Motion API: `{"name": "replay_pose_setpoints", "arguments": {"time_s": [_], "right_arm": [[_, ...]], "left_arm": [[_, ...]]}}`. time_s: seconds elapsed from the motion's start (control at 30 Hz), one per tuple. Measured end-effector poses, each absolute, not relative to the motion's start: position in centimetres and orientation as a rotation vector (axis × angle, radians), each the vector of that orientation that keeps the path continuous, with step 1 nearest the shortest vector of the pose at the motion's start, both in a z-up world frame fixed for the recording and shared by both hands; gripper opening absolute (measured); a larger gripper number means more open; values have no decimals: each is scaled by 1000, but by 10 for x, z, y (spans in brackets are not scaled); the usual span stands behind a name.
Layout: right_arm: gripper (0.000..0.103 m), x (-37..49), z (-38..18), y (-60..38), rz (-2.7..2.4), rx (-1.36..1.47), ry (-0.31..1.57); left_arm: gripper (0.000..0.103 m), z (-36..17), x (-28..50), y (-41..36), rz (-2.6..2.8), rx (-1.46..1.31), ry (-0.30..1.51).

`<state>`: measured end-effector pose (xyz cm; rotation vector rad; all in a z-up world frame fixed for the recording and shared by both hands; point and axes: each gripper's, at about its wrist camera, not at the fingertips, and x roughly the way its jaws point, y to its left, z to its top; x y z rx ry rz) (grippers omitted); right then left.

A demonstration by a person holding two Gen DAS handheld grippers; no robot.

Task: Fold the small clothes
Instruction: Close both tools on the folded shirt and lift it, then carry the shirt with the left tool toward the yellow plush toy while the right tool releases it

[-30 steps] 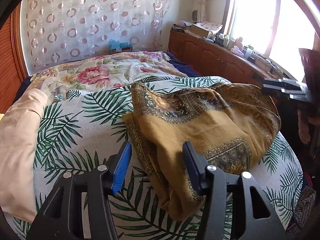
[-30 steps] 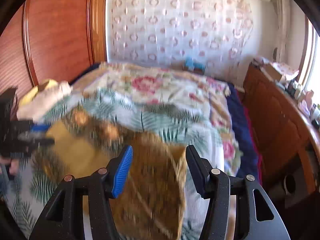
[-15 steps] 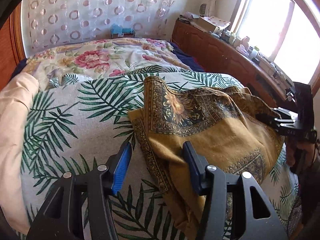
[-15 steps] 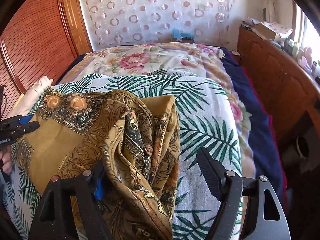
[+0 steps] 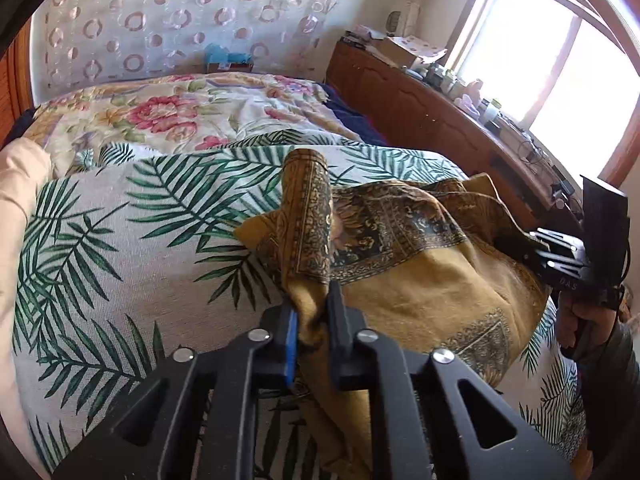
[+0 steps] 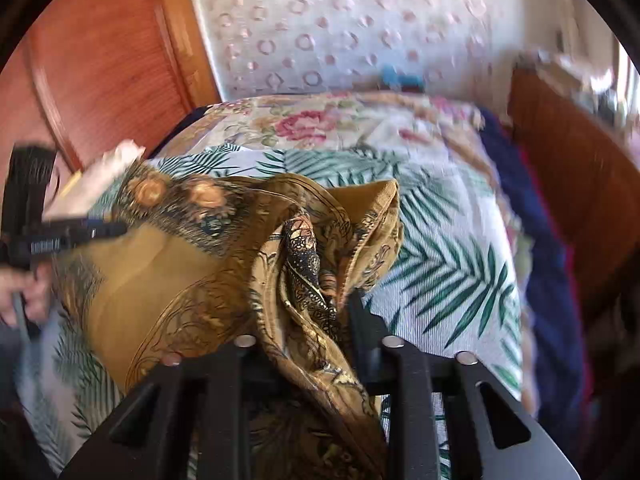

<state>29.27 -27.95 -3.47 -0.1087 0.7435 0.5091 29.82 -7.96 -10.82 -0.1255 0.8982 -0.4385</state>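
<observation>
the mustard-yellow patterned garment (image 5: 420,280) lies bunched on the palm-leaf bedspread (image 5: 120,240), toward the near side of the bed, with both grippers on it at opposite ends. the left gripper (image 5: 312,320) has its two fingers pressed together on a gathered edge of the cloth; a fold of the dark ornate border stands up in a ridge just beyond the fingertips, and the blue pad of the left-hand finger (image 5: 292,344) sits tight against the fabric. more of the cloth hangs down below that gripper toward the bottom of the left wrist view.

the right gripper (image 6: 312,320) has a thick twist of the same garment between its fingers, and its jaws are closing on it; the bundle fills the gap and spills down over the gripper body (the left-hand finger is almost wholly buried under fabric, so only the right-hand finger (image 6: 360,320) is plainly seen). the right wrist view is somewhat blurred.

each camera catches the other gripper at the far end of the cloth, held by the person's hand (image 5: 580,320), at the right edge of the left wrist view and the left edge of the right wrist view.

beyond the garment a floral quilt (image 5: 180,112) covers the far part of the bed. a wooden cabinet (image 5: 420,120) with small clutter on top runs beside the bed under a bright window (image 5: 560,60), and a curtain with ring patterns (image 5: 180,20) hangs behind.
</observation>
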Motion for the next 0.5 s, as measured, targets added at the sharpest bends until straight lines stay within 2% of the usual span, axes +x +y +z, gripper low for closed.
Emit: {"name": "replay_pose_setpoints", "arguments": {"time_s": [0.27,0.5], "right_arm": [[20,269,-2,-285,532,-113,638],[19,249,41,-243,609,-200,528]], "left_arm": [[6,-68,262,-67,-499,-179,776],[6,-24,210,-22,-406,-203,614]]}}
